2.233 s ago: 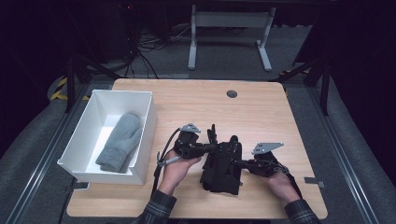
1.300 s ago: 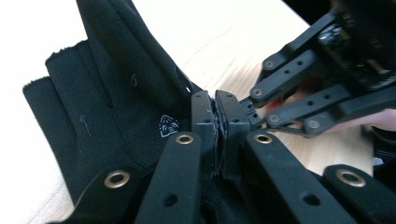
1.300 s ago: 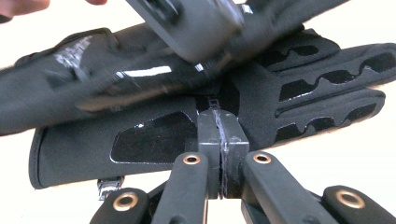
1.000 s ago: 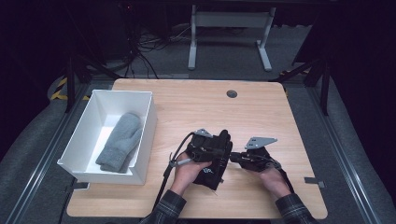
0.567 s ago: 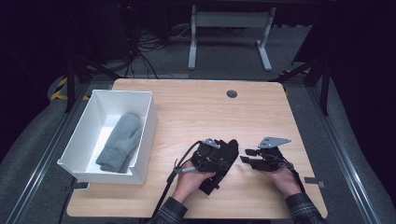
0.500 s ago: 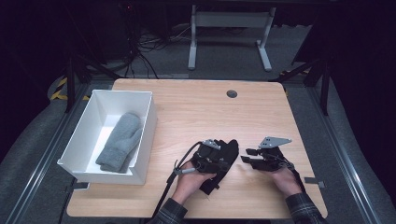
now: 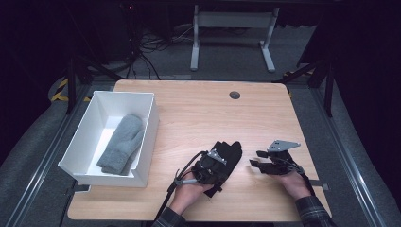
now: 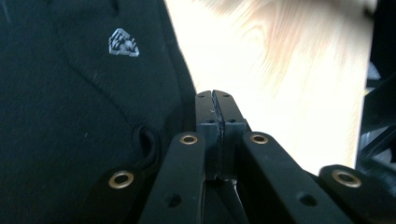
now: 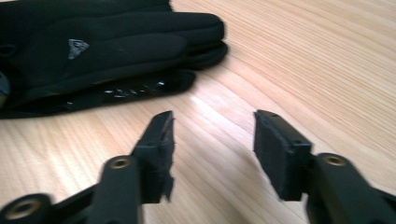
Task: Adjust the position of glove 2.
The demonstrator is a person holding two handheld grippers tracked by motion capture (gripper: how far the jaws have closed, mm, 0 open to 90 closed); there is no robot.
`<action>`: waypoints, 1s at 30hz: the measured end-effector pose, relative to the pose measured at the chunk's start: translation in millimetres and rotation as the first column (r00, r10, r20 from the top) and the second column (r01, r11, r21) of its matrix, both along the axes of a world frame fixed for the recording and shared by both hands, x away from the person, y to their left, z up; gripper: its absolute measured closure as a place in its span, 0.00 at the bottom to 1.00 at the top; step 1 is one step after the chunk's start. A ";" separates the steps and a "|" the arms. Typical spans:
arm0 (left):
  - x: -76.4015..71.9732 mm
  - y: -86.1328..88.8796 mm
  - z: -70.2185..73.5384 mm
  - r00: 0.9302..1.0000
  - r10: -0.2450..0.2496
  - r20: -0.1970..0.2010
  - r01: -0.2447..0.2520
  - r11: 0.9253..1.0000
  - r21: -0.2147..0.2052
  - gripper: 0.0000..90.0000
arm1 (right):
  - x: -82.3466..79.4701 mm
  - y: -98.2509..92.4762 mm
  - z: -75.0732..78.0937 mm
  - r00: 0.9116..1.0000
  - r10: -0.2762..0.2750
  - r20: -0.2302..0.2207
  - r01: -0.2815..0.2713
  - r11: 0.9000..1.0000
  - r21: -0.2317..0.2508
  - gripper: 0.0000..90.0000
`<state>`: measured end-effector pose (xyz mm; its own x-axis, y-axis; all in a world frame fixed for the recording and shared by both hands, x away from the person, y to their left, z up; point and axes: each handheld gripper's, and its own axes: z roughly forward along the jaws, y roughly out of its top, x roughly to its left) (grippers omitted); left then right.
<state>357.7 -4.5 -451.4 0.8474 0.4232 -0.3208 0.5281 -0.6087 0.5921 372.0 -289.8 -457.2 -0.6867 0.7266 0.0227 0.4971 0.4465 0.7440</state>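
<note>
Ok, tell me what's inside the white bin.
The white bin holds one grey mitten, lying lengthwise with its cuff toward the far end. Its near wall hides the floor just behind it, and anything under the mitten is covered.

A glove (image 7: 226,158) lies on the table (image 7: 198,109), right of the bin (image 7: 90,142) holding a mitten (image 7: 120,144).

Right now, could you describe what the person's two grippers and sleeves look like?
Both are black two-jaw tools. The left gripper trails a black cable and carries a small grey plate; its link arms have brass-coloured rivets. The right gripper has a grey three-cornered plate on top and flat, rough-edged black pads. The right sleeve is dark plaid.
</note>
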 end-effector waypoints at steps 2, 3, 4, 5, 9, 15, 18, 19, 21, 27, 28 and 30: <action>0.5 2.5 1.6 1.000 -0.013 -0.001 0.013 1.000 0.022 1.00 | -0.3 -5.3 -1.0 1.000 -0.021 0.004 0.021 1.000 -0.005 0.44; 0.8 3.7 2.1 1.000 -0.017 0.000 0.017 0.999 0.032 1.00 | -0.5 -8.8 -1.7 0.999 -0.033 0.004 0.033 0.999 -0.007 0.42; 0.8 6.1 3.1 1.000 -0.020 0.001 0.020 0.999 0.045 1.00 | -0.7 -10.7 -2.2 0.999 -0.038 0.003 0.038 0.999 -0.009 0.40; 0.9 8.4 3.9 1.000 -0.020 0.007 0.020 0.998 0.054 1.00 | -1.1 -13.5 -3.1 0.999 -0.045 0.002 0.045 0.999 -0.015 0.39; 3.9 19.5 5.7 1.000 -0.006 0.010 0.005 0.997 0.073 1.00 | -2.0 -19.2 -4.7 0.998 -0.058 0.005 0.058 0.998 -0.026 0.35; 8.2 31.4 7.5 1.000 -0.005 0.021 0.002 0.995 0.104 1.00 | -1.3 -20.4 -8.2 0.997 -0.073 0.006 0.073 0.997 -0.040 0.28; 10.6 35.5 10.7 0.999 -0.025 0.048 0.018 0.991 0.131 1.00 | -1.0 -20.2 -8.5 0.997 -0.075 0.012 0.075 0.996 -0.047 0.26; 10.9 36.1 11.1 0.998 -0.027 0.051 0.021 0.991 0.132 1.00 | -0.9 -20.1 -9.2 0.997 -0.072 0.015 0.073 0.996 -0.049 0.25; 10.9 37.7 13.7 0.997 -0.035 0.067 0.027 0.992 0.120 1.00 | -1.0 -19.5 -10.8 0.997 -0.068 0.025 0.069 0.997 -0.047 0.22; 13.6 44.2 32.8 0.986 -0.049 0.157 0.033 0.994 0.101 0.73 | -1.2 -19.6 -11.9 0.997 -0.072 0.030 0.073 0.996 -0.045 0.19; 15.8 44.9 36.2 0.985 -0.046 0.167 0.030 0.995 0.094 0.68 | -1.2 -19.6 -11.9 0.997 -0.072 0.030 0.073 0.996 -0.045 0.19; 22.5 44.8 41.1 0.980 -0.045 0.194 0.027 0.995 0.095 0.57 | -1.3 -19.5 -11.9 0.997 -0.072 0.030 0.074 0.996 -0.045 0.19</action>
